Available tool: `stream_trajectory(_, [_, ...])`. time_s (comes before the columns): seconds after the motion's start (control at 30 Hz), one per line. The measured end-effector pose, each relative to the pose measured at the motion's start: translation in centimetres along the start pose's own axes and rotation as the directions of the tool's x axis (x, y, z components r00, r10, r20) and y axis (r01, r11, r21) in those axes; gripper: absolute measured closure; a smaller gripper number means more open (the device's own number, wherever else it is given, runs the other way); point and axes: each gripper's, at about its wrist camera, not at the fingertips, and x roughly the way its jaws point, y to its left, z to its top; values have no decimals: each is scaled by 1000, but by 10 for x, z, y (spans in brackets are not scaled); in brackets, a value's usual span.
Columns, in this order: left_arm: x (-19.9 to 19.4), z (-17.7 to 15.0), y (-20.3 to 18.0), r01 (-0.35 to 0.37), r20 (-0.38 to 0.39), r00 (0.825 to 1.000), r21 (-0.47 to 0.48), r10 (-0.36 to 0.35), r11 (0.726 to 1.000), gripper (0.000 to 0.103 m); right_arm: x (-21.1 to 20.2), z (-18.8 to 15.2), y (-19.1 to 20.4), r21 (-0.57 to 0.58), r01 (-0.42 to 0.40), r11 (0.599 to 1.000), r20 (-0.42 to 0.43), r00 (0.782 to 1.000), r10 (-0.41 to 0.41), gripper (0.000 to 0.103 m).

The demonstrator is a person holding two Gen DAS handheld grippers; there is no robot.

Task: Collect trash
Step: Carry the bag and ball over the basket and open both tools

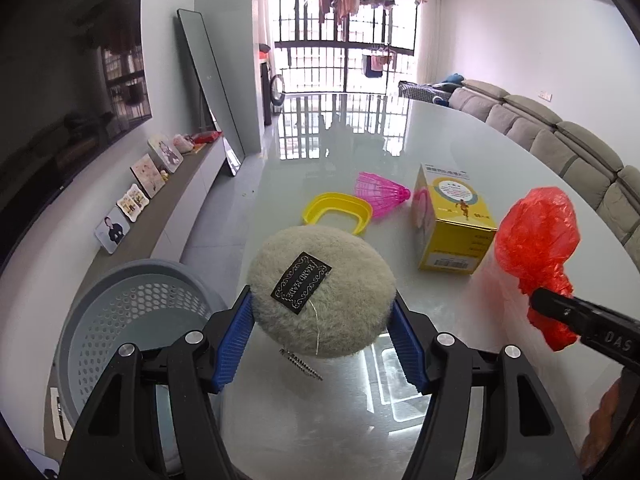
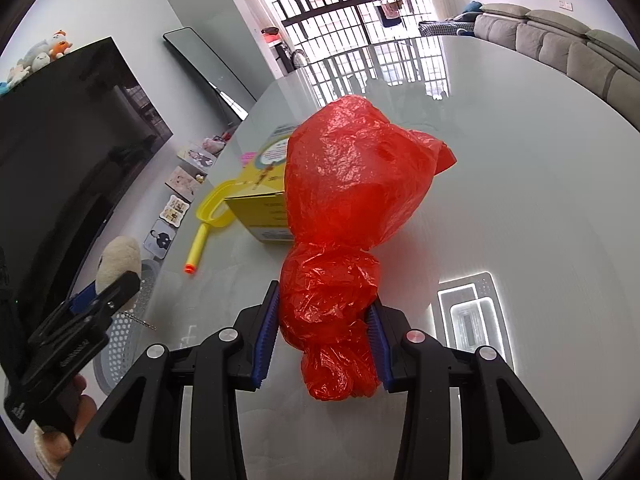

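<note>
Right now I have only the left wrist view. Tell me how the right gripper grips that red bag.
Observer: Both blue pads of the right gripper press on the crumpled lower part of the red plastic bag. Its puffed top stands free above them.
Operator: Report anything hidden behind my beige fluffy pad.
Observer: A yellow foam dart with an orange tip lies on the table, close to the yellow box.
</note>
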Motion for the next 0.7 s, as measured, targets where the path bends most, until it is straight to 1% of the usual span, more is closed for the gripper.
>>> stream_trajectory(0.1, [-1,-3,22,-27,16,1000,-10,27,1000,40,-11,0,24,-50,-21,999,22,1000,22,64])
stream_trajectory(0.23, [-6,-4,48,-88,49,995,-42,90,995,40,-22,1,55,-104,-47,994,38,998,51,64])
stream_trajectory(0.4, [-10,-5,76,-105,58,992,-88,110,991,40,-23,-1,82,-147,-71,987,34,997,76,64])
stream_trajectory(0.57, [-15,-9,91,-107,63,991,-101,114,989,40,-15,-6,101,-172,-97,980,6,995,100,64])
stream_trajectory(0.7, [-20,-14,102,-114,63,991,-117,122,987,40,-9,-9,118,-212,-122,970,-11,992,123,64])
